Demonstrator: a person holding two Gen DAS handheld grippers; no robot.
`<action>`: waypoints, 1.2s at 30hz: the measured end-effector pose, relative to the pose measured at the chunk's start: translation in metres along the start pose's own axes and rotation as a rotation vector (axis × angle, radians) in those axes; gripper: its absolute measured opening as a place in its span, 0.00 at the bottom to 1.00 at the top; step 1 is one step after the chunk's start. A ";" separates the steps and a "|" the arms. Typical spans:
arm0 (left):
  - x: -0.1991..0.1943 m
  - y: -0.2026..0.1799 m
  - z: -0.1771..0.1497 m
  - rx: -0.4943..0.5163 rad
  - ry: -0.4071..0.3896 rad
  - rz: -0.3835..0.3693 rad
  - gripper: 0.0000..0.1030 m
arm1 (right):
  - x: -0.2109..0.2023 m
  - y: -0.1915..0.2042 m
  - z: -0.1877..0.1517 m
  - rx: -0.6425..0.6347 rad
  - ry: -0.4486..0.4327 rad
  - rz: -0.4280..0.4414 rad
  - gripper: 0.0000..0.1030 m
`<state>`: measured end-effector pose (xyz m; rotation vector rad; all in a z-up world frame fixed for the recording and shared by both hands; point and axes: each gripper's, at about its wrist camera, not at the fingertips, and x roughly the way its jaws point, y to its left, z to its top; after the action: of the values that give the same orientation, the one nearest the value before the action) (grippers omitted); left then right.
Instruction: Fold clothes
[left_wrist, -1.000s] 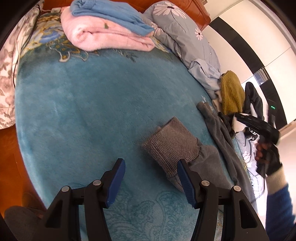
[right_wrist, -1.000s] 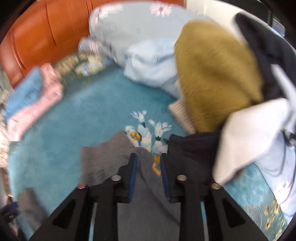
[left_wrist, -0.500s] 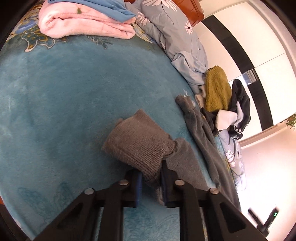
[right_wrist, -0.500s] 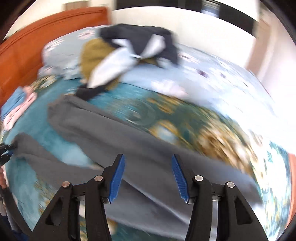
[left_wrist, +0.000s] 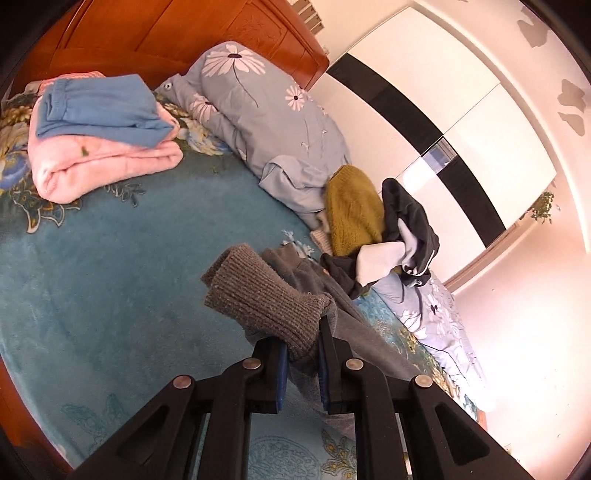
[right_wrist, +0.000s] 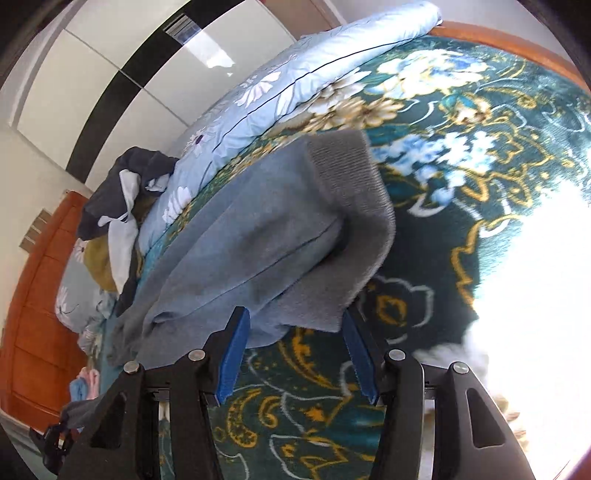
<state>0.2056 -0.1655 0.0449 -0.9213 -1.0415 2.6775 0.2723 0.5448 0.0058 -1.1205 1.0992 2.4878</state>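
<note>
Grey sweater (left_wrist: 280, 314) lies stretched across the teal bed blanket (left_wrist: 92, 266), just this side of the heap of unfolded clothes (left_wrist: 369, 229) by the pillows.

Left tool (left_wrist: 301, 363): jaws nearly shut, pinching the ribbed cuff (left_wrist: 258, 291) of one sleeve; the cuff stands lifted off the blanket and flops over the fingers.

Right tool (right_wrist: 295, 354): jaws about half open, empty, hovering at the ribbed hem (right_wrist: 354, 221) at the sweater's far end from the heap. The hem edge sits between the fingers but nothing presses on it.

Handling, by judgement: soft knit, light, no stiffness, so it will sag and stretch wherever unsupported. Not slippery; ribbing gives good bite. Best holds look to be the doubled ribbed bands, cuff and hem corner, rather than the thin body cloth, which would bunch. One pinched point will not keep it flat.
</note>
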 end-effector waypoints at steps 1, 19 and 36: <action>-0.003 -0.001 -0.001 -0.002 -0.003 0.000 0.14 | 0.004 0.006 -0.004 -0.005 0.003 0.013 0.55; -0.011 0.017 -0.019 -0.062 0.039 0.038 0.14 | 0.011 0.050 -0.021 -0.060 -0.040 0.084 0.55; -0.041 0.015 -0.019 -0.070 0.000 -0.012 0.14 | 0.014 0.038 0.001 0.092 -0.153 0.290 0.03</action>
<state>0.2508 -0.1788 0.0446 -0.9243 -1.1441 2.6465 0.2449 0.5174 0.0168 -0.7779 1.3995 2.6501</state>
